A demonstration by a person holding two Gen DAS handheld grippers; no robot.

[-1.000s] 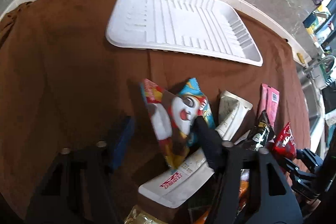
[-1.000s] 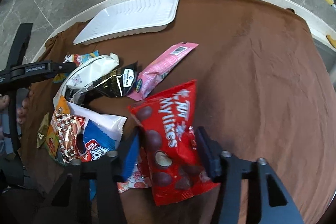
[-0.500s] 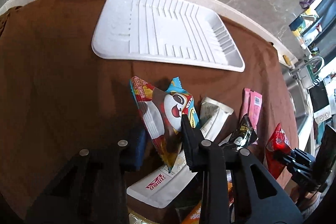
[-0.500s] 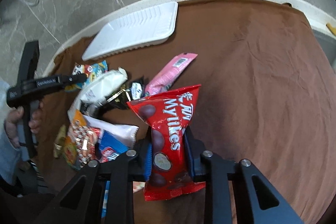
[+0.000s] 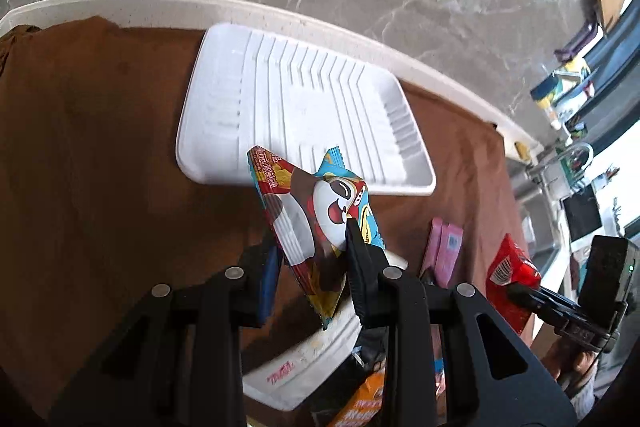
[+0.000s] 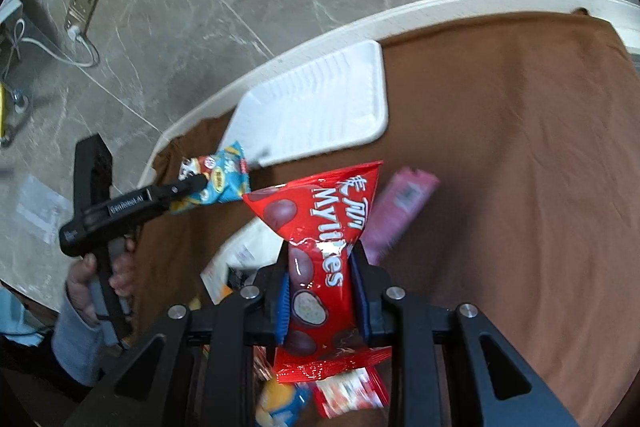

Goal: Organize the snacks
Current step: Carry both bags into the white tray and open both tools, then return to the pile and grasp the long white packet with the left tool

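My left gripper (image 5: 310,251) is shut on a colourful cartoon snack packet (image 5: 316,211) and holds it in the air just in front of the white ribbed tray (image 5: 304,103). My right gripper (image 6: 320,267) is shut on a red Mylikes chocolate bag (image 6: 320,227), lifted above the snack pile. In the right wrist view the left gripper (image 6: 200,183) with its packet (image 6: 218,179) hangs by the tray's (image 6: 320,107) near left corner. The red bag also shows in the left wrist view (image 5: 512,279).
A brown cloth (image 6: 520,187) covers the round table with a cream rim (image 5: 160,7). A pink packet (image 6: 396,215), a white pouch (image 5: 312,359) and several other snacks lie in a pile below the grippers. Marble floor lies beyond.
Both grippers closed on their packets and lifted them off the pile. They have moved up and toward the white tray.
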